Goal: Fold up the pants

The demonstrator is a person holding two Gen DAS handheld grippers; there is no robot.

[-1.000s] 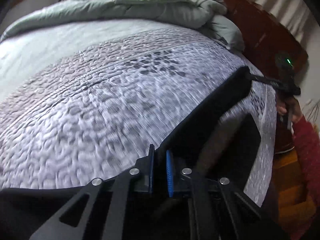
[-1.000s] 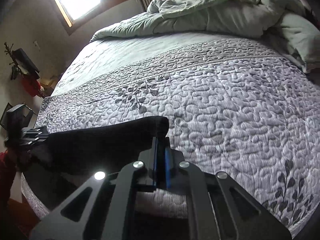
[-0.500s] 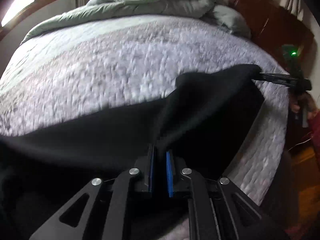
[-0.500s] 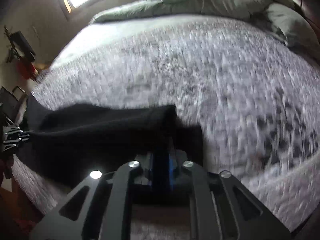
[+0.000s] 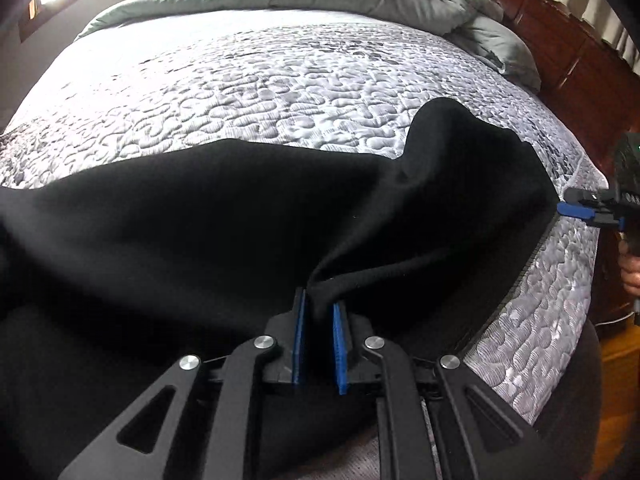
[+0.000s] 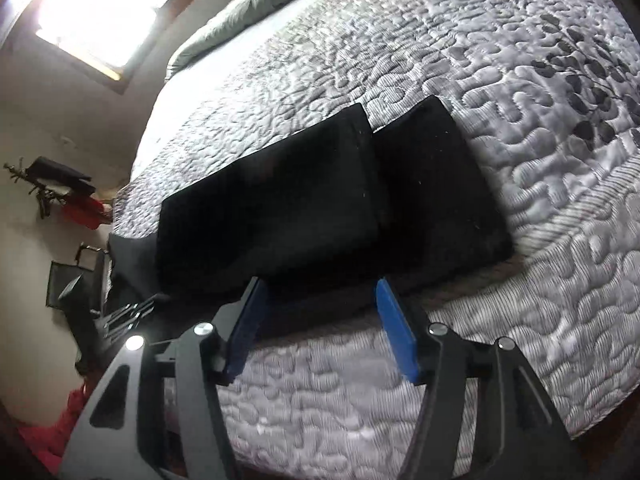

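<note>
Black pants (image 5: 224,216) spread on quilted bed (image 5: 248,92), long axis running left to right along near edge. Left gripper (image 5: 320,344) clenched on bunched fabric; right gripper (image 6: 320,320) released, fingers spread just short of the pants' near edge, cloth directly ahead.

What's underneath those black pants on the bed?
The black pants lie on a grey quilted bedspread, which shows all around them. Anything directly beneath the cloth is covered. The left gripper pinches one edge; the right gripper is open just short of them.
</note>
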